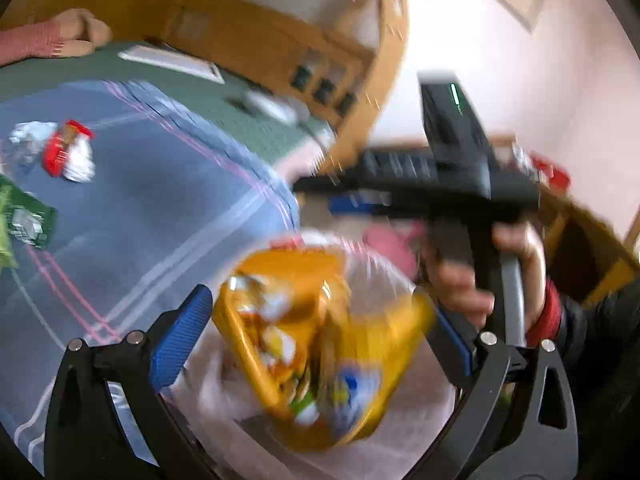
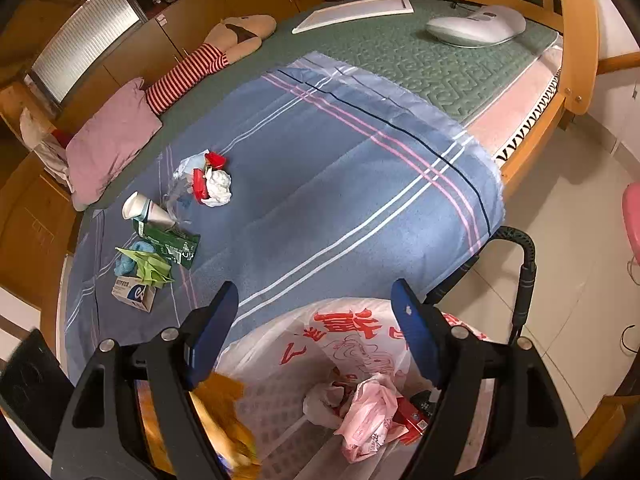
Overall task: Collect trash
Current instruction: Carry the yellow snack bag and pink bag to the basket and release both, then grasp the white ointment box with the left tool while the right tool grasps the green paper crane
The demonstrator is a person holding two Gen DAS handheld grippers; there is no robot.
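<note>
My left gripper (image 1: 316, 324) is open, with an orange snack bag (image 1: 320, 344) between its wide-apart fingers, over the white plastic trash bag (image 1: 408, 432). I cannot tell whether the fingers touch the snack bag. The view is blurred. My right gripper (image 2: 316, 312) is open and empty above the same trash bag (image 2: 320, 344), which holds pink and red wrappers (image 2: 372, 408). The orange bag's edge (image 2: 224, 404) shows at the lower left. Several pieces of trash lie on the blue cloth (image 2: 340, 184): a red and white wrapper (image 2: 212, 184), a paper cup (image 2: 140, 208), a green packet (image 2: 172, 242), a small box (image 2: 134, 292).
The bed has a green mattress (image 2: 420, 60), a pink pillow (image 2: 108, 140), a striped doll (image 2: 200, 68) and a white device (image 2: 476, 26). A wooden bed frame (image 2: 576, 40) runs along the right. Tiled floor (image 2: 572, 240) and a black handle (image 2: 524, 276) lie to the right.
</note>
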